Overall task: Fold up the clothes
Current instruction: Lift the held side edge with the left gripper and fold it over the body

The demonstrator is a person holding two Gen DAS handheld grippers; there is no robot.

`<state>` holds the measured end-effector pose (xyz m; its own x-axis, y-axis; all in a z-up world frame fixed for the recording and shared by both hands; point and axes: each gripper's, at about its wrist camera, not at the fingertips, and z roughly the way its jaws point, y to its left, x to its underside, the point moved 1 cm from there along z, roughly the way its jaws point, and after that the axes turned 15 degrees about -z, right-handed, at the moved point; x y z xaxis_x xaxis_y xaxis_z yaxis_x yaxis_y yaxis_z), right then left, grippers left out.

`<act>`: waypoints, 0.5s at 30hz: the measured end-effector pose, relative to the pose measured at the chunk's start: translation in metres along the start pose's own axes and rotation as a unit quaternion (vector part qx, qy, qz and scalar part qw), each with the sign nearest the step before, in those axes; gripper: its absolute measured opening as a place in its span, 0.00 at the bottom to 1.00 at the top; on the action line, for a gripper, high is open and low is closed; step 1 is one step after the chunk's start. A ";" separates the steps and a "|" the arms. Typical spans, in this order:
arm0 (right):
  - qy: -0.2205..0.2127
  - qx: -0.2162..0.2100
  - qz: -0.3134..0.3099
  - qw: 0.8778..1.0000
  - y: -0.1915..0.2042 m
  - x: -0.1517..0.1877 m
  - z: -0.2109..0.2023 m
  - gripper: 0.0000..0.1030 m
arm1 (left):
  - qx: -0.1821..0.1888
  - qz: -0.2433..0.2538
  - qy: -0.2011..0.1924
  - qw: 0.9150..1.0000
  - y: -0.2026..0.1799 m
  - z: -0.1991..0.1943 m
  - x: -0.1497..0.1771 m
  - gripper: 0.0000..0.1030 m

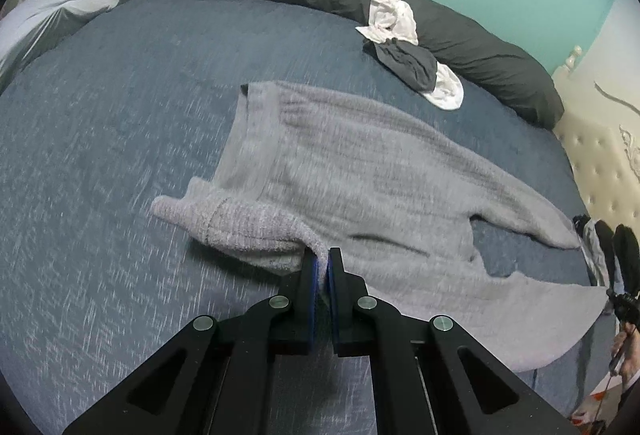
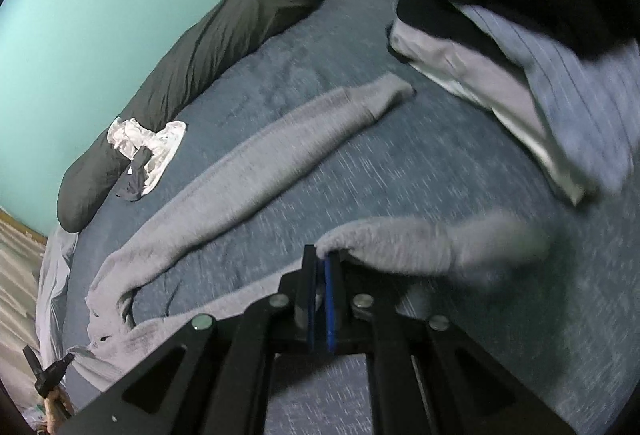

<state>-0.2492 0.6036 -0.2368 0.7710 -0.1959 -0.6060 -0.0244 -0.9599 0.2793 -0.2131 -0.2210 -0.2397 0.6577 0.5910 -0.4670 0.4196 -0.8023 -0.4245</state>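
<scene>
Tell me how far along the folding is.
Early. The grey sweater is spread on the blue bed, not yet folded. Both tools grip it: the left tool pinches a sleeve, the right tool pinches its edge. Left: the folds, the small white and dark garments by the pillow, and the pile.

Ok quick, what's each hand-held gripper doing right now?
Left hand-held gripper: shut on the sweater.
Right hand-held gripper: shut on the sweater too.
</scene>
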 end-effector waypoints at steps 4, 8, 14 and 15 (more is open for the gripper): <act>-0.008 0.001 -0.002 1.000 0.006 -0.027 0.002 0.03 | 0.000 0.008 -0.008 1.000 -0.012 0.001 -0.019 0.04; -0.012 0.008 -0.016 1.000 0.016 -0.057 0.012 0.03 | -0.002 0.018 -0.014 1.000 -0.029 0.009 -0.042 0.04; -0.014 0.017 -0.029 0.999 0.029 -0.106 0.040 0.03 | -0.003 0.020 -0.012 1.000 -0.050 0.034 -0.083 0.04; -0.015 0.019 -0.031 0.999 0.031 -0.112 0.045 0.03 | -0.005 0.022 -0.012 1.000 -0.053 0.039 -0.090 0.04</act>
<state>-0.3650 0.5872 -0.1937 0.7525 -0.1410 -0.6434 -0.0018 -0.9773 0.2120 -0.3188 -0.2286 -0.2059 0.6597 0.5577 -0.5038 0.3971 -0.8278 -0.3963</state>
